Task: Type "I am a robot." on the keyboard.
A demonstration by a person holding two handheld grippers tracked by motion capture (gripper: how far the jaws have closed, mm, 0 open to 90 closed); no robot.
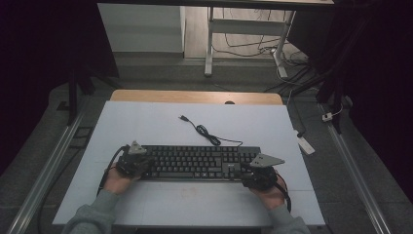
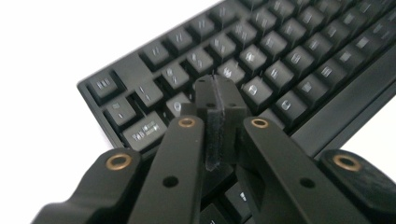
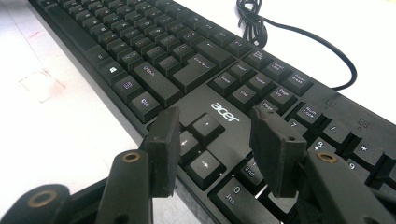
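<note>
A black keyboard (image 1: 195,162) lies across the near middle of the white table (image 1: 146,122), its cable (image 1: 204,130) curling away behind it. My left gripper (image 1: 138,157) is at the keyboard's left end; in the left gripper view its jaws are pressed together, shut with nothing between them, tips (image 2: 218,91) just over the keys beside the Tab key (image 2: 143,131). My right gripper (image 1: 254,170) hovers at the keyboard's right end. In the right gripper view it (image 3: 219,149) stands open above the arrow keys (image 3: 204,164) and the logo, holding nothing.
The table's wooden far edge (image 1: 195,96) borders a floor with desk legs (image 1: 209,44) and loose cables (image 1: 253,46). A white power strip (image 1: 305,144) lies on the floor to the right. Metal rails (image 1: 358,175) run along both sides. A faint reddish mark (image 3: 44,84) is on the table's near part.
</note>
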